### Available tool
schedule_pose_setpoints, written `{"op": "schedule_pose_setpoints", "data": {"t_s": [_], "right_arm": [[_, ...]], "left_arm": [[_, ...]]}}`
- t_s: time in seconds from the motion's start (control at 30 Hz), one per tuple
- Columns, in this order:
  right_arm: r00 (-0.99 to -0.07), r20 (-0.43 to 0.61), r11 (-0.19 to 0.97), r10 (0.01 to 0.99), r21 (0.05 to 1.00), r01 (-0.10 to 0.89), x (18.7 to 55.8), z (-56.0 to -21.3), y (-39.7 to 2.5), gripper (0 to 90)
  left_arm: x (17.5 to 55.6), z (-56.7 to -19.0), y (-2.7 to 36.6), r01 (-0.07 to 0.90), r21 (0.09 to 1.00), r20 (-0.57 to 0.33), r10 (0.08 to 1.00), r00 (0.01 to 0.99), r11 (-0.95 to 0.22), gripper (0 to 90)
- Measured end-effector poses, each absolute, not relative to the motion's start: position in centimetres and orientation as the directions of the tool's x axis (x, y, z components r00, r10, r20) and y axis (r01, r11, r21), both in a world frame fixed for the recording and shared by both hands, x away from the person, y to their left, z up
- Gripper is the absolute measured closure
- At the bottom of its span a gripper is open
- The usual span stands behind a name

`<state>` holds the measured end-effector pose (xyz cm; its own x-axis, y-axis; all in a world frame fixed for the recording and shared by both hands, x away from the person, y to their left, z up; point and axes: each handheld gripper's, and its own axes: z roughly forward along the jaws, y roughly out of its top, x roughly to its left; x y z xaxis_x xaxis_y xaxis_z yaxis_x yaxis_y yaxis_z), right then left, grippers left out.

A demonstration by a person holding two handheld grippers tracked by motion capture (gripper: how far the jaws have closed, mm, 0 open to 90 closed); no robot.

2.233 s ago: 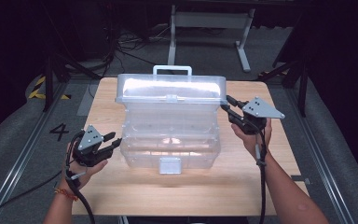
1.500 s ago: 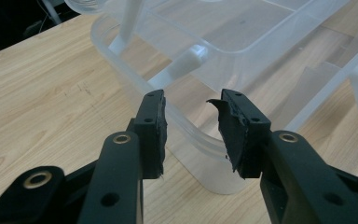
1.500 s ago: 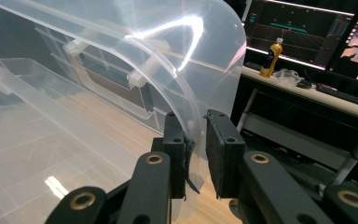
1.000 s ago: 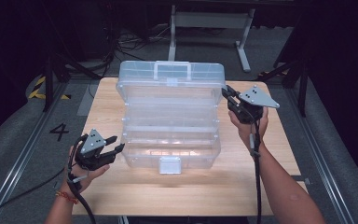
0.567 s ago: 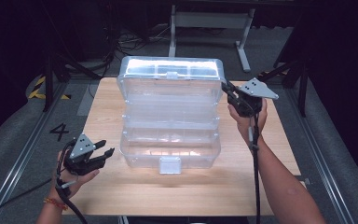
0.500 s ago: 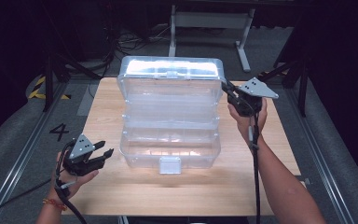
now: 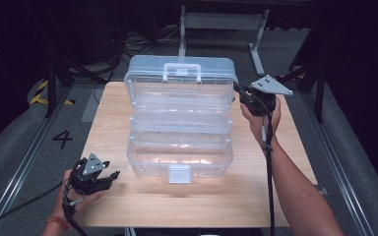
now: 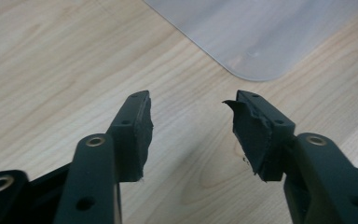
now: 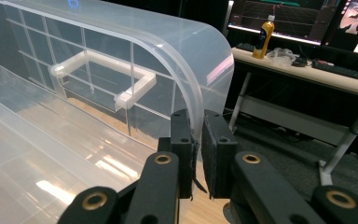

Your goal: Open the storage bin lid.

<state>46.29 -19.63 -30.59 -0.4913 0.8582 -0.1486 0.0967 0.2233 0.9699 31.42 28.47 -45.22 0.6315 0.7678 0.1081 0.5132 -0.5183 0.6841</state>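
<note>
A clear plastic toolbox (image 7: 179, 150) with a white front latch (image 7: 179, 173) stands on the wooden table (image 7: 275, 187). Its lid (image 7: 179, 78) is raised and tilted back, the white handle (image 7: 182, 72) uppermost. My right gripper (image 7: 237, 90) is shut on the lid's right edge. The right gripper view shows its jaws (image 9: 198, 135) pinching the curved lid rim (image 9: 200, 84), with the handle (image 9: 102, 74) to the left. My left gripper (image 7: 110, 177) hangs open over the table's front left corner, apart from the box. Between its jaws (image 8: 191, 112) lies bare wood, with a box corner (image 8: 256, 37) beyond.
A metal stand (image 7: 221, 19) and cables sit on the floor behind the table. A "4" (image 7: 62, 139) is marked on the floor at the left. Past the lid, a desk holds an orange bottle (image 9: 265, 30) and monitors.
The lid has swung up and back with my right gripper on its edge. My left gripper has drawn away from the box toward the front left corner.
</note>
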Motion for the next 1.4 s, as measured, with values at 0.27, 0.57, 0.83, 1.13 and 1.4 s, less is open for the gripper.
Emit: {"op": "schedule_pose_setpoints", "data": {"t_s": [0.27, 0.57, 0.83, 1.13, 1.4], "right_arm": [[-0.502, -0.136, 0.223, 0.854, 0.967, 0.119, 47.3, -30.3, -19.8, 84.1], [-0.512, -0.121, 0.219, 0.851, 0.966, 0.136, 48.2, -30.1, -19.8, 84.0], [-0.517, -0.105, 0.212, 0.85, 0.965, 0.152, 48.9, -30.0, -19.9, 84.0], [-0.521, -0.075, 0.19, 0.851, 0.966, 0.173, 49.8, -29.9, -19.9, 84.1], [-0.531, -0.068, 0.197, 0.845, 0.962, 0.19, 50.6, -29.8, -20.0, 83.8]], "left_arm": [[31.4, -46.7, 28.5, 0.552, 0.68, 0.035, 0.773, 0.633, -0.483, 32.0], [31.6, -47.8, 28.2, 0.586, 0.668, -0.011, 0.781, 0.624, -0.459, 20.5], [31.5, -48.1, 28.2, 0.57, 0.685, -0.004, 0.78, 0.626, -0.454, 17.2], [31.5, -48.1, 28.2, 0.575, 0.683, -0.011, 0.78, 0.626, -0.451, 17.2], [31.5, -48.1, 28.2, 0.573, 0.683, -0.009, 0.779, 0.627, -0.454, 17.2]]}}
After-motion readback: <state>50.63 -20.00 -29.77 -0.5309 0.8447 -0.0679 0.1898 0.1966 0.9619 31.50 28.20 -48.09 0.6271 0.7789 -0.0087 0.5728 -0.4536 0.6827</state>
